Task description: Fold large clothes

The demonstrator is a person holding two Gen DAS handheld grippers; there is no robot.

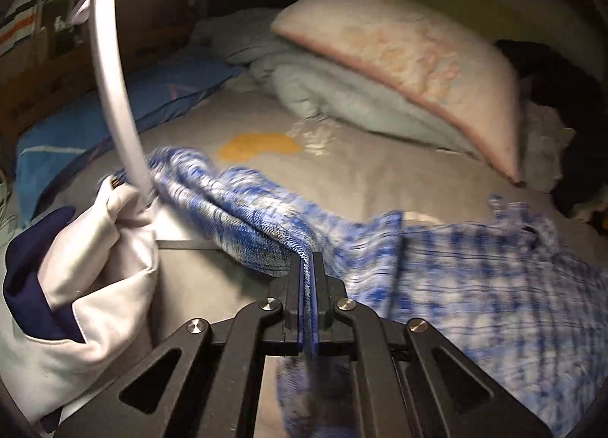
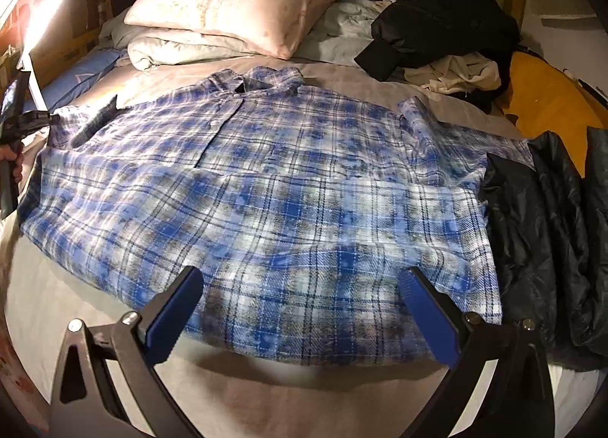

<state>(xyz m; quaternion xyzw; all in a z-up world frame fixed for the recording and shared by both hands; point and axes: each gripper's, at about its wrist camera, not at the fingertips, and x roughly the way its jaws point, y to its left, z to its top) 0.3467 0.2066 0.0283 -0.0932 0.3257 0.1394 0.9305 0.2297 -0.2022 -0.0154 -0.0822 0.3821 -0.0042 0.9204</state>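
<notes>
Two grippers address one plaid shirt [image 2: 273, 187] spread flat on the bed [image 2: 228, 392]. Left gripper [image 1: 307, 267]: jaws pressed together on a thin edge of the shirt's sleeve [image 1: 243, 210], which trails ahead of the fingertips and to their left. Right gripper [image 2: 300, 290]: jaws wide apart, empty, hovering over the hem with the shirt body ahead and between them. Risk: so narrow a pinch may slip as the sleeve is carried, or drag the body askew, since nothing pins the hem. The white garment [image 1: 95, 248] left of the closed jaws may snag.

Counted around the bed [image 2: 266, 396]: 1 plaid shirt [image 2: 288, 187], 1 pink pillow [image 2: 235, 1], 2 dark jackets [image 2: 429, 8], 2 grippers [image 2: 300, 309].
</notes>
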